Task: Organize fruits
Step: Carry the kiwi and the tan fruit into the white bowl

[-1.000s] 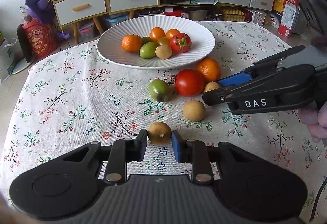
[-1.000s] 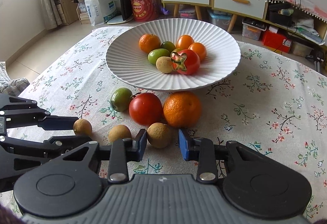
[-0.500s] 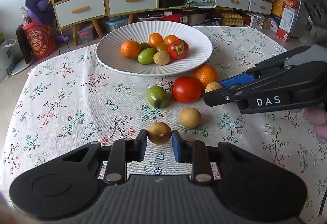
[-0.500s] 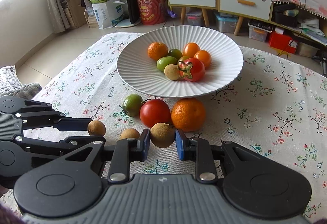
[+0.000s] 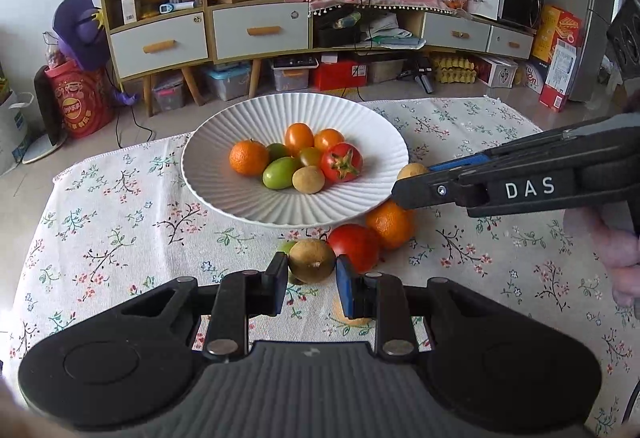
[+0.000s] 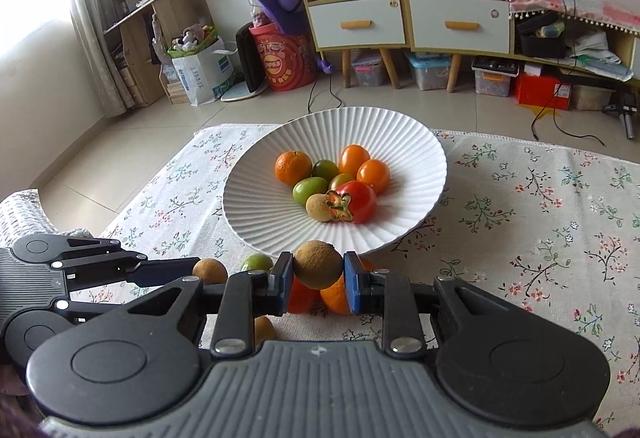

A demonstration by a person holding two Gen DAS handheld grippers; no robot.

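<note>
My left gripper [image 5: 312, 278] is shut on a small brown round fruit [image 5: 312, 260], held just above the floral tablecloth in front of the white ribbed plate [image 5: 224, 198]. My right gripper [image 6: 318, 280] is shut on another brown fruit [image 6: 318, 264] near the plate's [image 6: 248, 226] front rim. In the left wrist view the right gripper [image 5: 404, 184] reaches in from the right with its fruit [image 5: 412, 171] at the plate's edge. The plate holds a mandarin [image 5: 248, 157], green fruits, orange ones, a red tomato [image 5: 341, 162] and a brown fruit. A red tomato [image 5: 354, 246], an orange [image 5: 390, 224], a green fruit [image 6: 256, 262] and a brown fruit [image 6: 264, 328] lie on the cloth.
The table's far edge runs just behind the plate, with tiled floor beyond. Low cabinets with drawers [image 5: 260, 32] and boxes line the wall. A person's hand [image 5: 616, 250] holds the right gripper at the right side. The left gripper [image 6: 188, 270] crosses the lower left of the right wrist view.
Both grippers have risen off the cloth with a brown fruit in each and moved toward the plate. The right one's fruit has gone from beside the tomato to the plate's rim.
</note>
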